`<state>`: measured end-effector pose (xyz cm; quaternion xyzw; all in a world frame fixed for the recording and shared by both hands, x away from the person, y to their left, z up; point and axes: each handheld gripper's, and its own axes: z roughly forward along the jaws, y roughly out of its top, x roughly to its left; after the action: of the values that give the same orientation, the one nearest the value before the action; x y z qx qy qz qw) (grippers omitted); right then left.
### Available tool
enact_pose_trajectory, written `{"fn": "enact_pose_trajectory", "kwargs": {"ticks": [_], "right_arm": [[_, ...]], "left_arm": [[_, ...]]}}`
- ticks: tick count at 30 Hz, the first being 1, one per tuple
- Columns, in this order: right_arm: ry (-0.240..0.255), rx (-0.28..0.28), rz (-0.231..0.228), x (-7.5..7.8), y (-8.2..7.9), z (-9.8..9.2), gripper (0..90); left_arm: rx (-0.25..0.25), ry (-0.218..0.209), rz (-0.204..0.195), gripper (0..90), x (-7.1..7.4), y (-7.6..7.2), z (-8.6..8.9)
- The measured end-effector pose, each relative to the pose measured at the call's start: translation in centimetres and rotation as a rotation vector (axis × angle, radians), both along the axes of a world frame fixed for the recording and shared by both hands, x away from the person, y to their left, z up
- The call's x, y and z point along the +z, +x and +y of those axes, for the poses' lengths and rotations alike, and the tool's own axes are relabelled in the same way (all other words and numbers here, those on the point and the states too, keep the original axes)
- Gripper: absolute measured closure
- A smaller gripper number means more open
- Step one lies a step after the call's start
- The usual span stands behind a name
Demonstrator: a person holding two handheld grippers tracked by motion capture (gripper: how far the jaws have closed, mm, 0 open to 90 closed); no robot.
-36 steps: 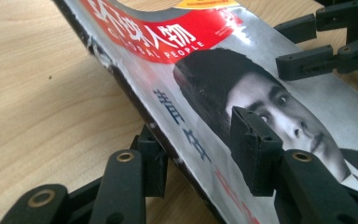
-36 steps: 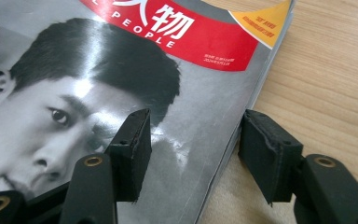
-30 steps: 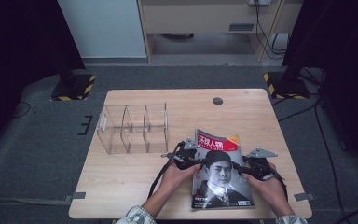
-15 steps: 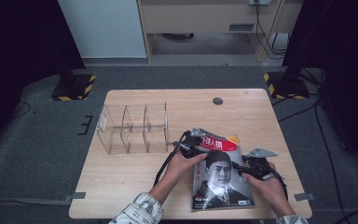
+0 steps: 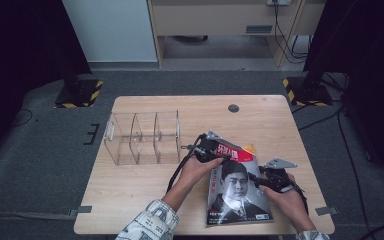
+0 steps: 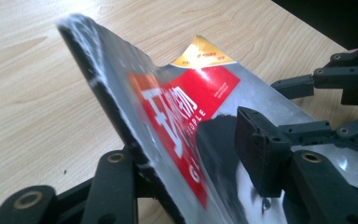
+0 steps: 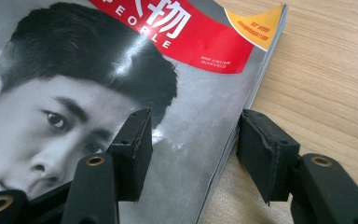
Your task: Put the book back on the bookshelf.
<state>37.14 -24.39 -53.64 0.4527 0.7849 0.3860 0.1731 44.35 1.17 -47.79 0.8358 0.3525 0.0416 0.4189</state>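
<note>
A magazine (image 5: 237,192) with a face and a red title band on its cover lies on the front right of the wooden table (image 5: 140,200). My left gripper (image 5: 214,152) is at the magazine's far left corner. In the left gripper view, that edge of the magazine (image 6: 205,93) stands tilted up between the jaws of my left gripper (image 6: 184,144), which is shut on it. My right gripper (image 5: 261,179) is at the right edge. In the right gripper view, my right gripper (image 7: 193,135) is open, one pad over the magazine's cover (image 7: 98,70) and the other past its edge above the wood.
A clear plastic organiser (image 5: 142,137) with upright dividers stands left of the magazine, close to my left gripper. A small dark round hole (image 5: 233,108) sits near the table's far edge. The right gripper (image 6: 340,79) shows at the far right of the left gripper view.
My left gripper has slid from the magazine's left side up to its far left corner, and that corner has lifted off the table. The right gripper has hardly moved.
</note>
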Motion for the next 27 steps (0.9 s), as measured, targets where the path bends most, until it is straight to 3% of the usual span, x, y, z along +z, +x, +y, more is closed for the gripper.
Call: {"fn": "enact_pose_trajectory", "kwargs": {"ticks": [27], "right_arm": [[-0.01,0.029,-0.01,0.0,0.0,0.5,45.1]], "left_arm": [[-0.001,-0.017,0.012,62.3,-0.1,1.3,-1.0]]}}
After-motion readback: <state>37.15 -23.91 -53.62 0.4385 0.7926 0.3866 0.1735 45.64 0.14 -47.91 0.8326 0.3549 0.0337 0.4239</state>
